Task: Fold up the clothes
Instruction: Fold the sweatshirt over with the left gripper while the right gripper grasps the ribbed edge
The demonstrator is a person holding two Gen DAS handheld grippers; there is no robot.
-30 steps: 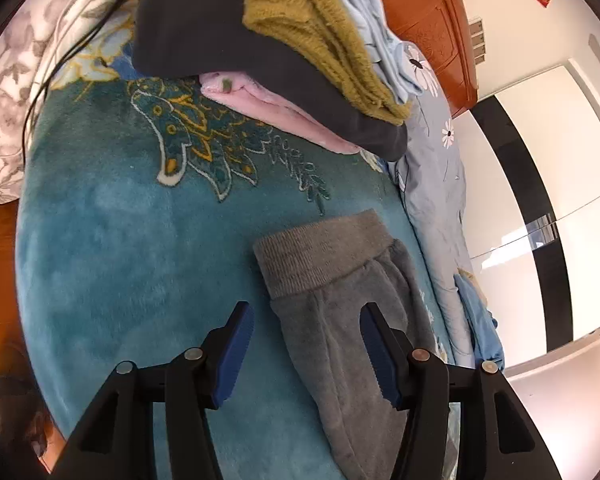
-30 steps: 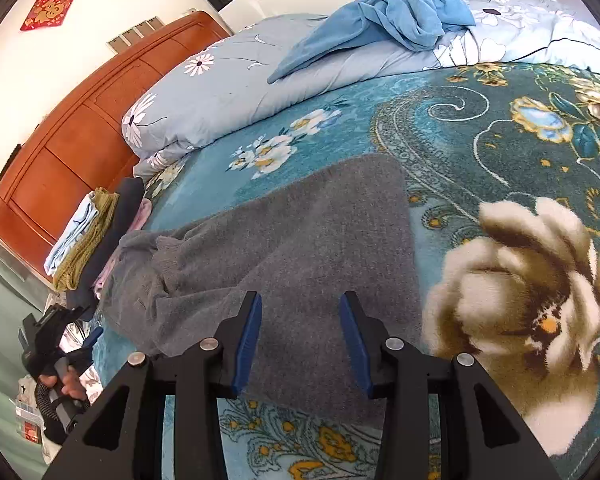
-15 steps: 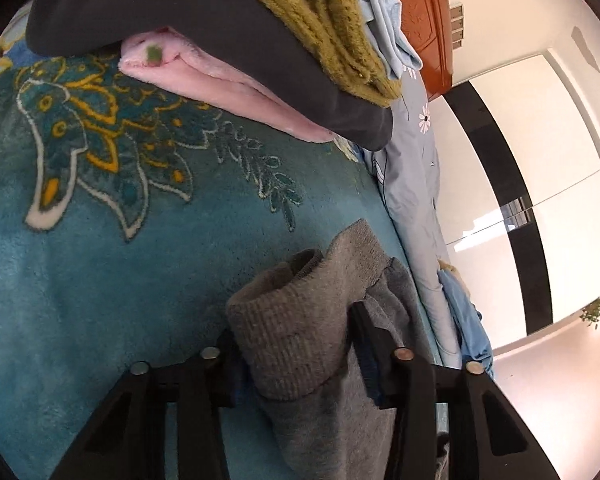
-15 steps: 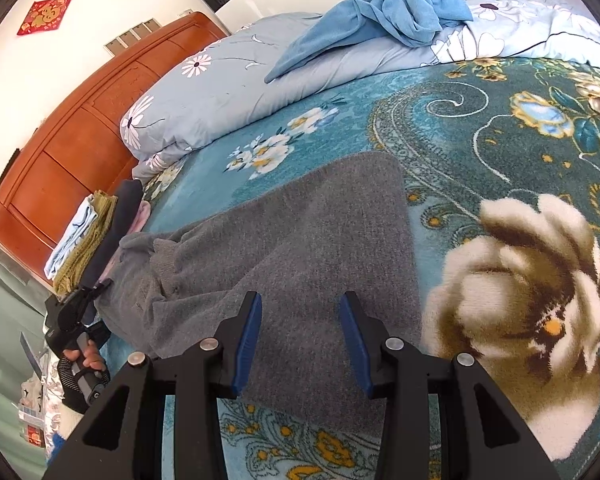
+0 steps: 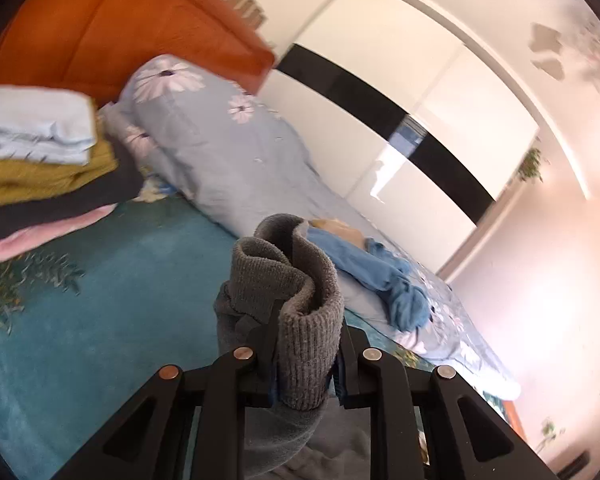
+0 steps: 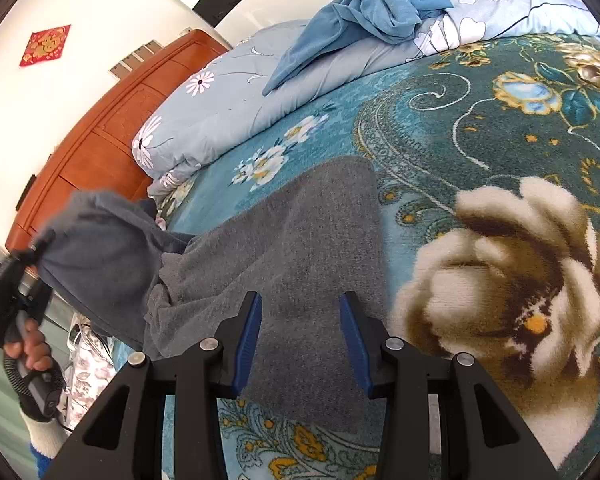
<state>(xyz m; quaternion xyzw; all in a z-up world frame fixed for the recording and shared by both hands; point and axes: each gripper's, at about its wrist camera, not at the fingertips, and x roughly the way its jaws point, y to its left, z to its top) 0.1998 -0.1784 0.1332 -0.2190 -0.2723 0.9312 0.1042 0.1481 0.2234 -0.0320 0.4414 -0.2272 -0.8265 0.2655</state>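
The soft grey fleece trousers [image 6: 300,248] lie on the bed, on a fuzzy teal blanket with big cream and gold flowers [image 6: 500,160]. Their top end has a thick ribbed knit band [image 5: 304,320], and it is bunched into a rolled lump. The left gripper [image 5: 306,364] is pinched tight on that band and holds it up off the blanket. A second ago this gripper was wide, with the band lying flat between its fingers; now the cloth is lifted and the camera looks toward the white wall. The right gripper [image 6: 300,336] has its blue pads spread wide just above the flat leg end of the trousers, and it has not moved. In the right wrist view a hand [image 6: 28,344] grips the left tool's handle. Near the lifted band sits a neat pile of folded clothes, pale blue, mustard, dark and pink [image 5: 40,160]. Behind lies a puffy light-blue quilt with daisies [image 5: 228,160], with a crumpled blue garment [image 6: 376,8] on it, by an orange wooden headboard [image 5: 120,20].
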